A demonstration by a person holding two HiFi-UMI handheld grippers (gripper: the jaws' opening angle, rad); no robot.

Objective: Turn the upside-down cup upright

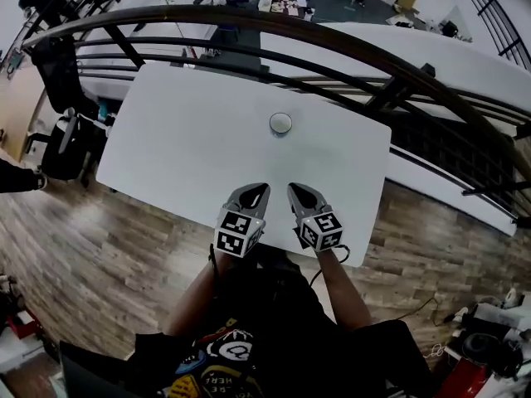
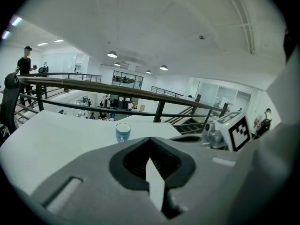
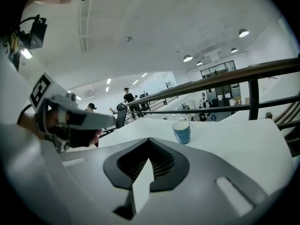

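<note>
A small blue cup [image 1: 280,123] with a white top face stands on the white table [image 1: 182,139], toward its far middle. It also shows ahead in the left gripper view as the cup [image 2: 123,131] and in the right gripper view as the cup [image 3: 182,131]. My left gripper [image 1: 259,188] and right gripper [image 1: 295,188] hover side by side over the table's near edge, well short of the cup. Both are shut with nothing between their jaws. From its own camera the left gripper [image 2: 150,138] points at the cup, and so does the right gripper [image 3: 149,140].
A curved dark railing [image 1: 332,36] runs just behind the table's far edge, with a lower floor and people beyond it. Wooden flooring [image 1: 108,255] surrounds the table. A dark chair [image 1: 62,139] stands at the table's left.
</note>
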